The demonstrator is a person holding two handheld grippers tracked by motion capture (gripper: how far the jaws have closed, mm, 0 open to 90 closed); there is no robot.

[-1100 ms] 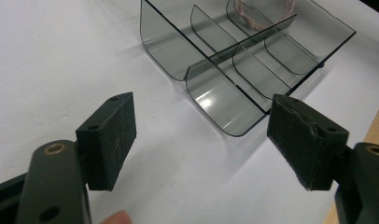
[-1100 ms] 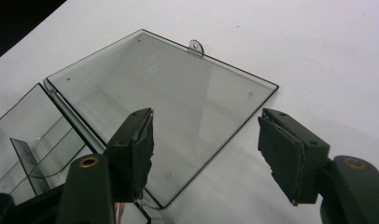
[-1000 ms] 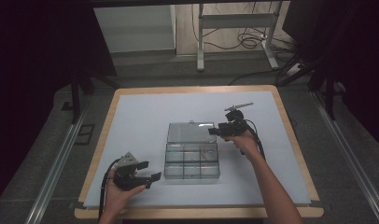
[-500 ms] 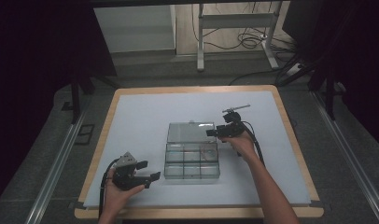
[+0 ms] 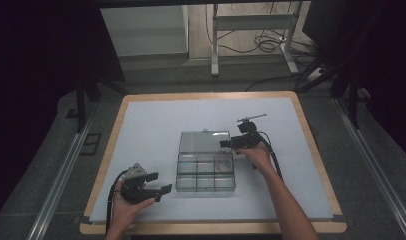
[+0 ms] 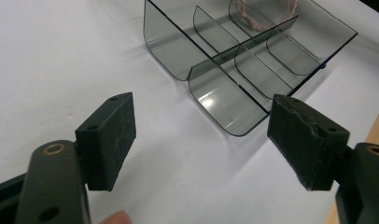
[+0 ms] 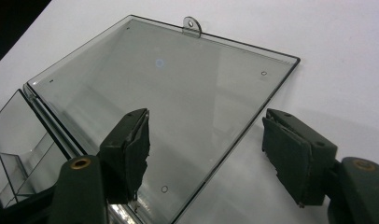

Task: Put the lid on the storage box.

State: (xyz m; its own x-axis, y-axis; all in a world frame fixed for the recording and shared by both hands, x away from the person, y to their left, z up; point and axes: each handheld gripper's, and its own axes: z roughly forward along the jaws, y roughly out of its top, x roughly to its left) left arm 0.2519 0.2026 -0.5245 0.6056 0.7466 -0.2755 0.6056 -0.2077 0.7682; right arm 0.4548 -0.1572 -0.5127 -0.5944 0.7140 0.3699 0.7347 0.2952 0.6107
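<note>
High view: clear compartment box (image 5: 206, 172) at mid-table (image 5: 141, 130), its lid (image 5: 205, 142) swung open flat on the far side. Right gripper (image 5: 230, 143) sits at the lid's right edge, jaws apart, holding nothing; its own view has one jaw over the lid, the other beyond the edge. Left gripper (image 5: 158, 182) low by the box's near left corner, jaws apart, empty, just clear of the wall. Right hand (image 5: 256, 155) nearer the lid; a closing lift would likely start there.
</note>
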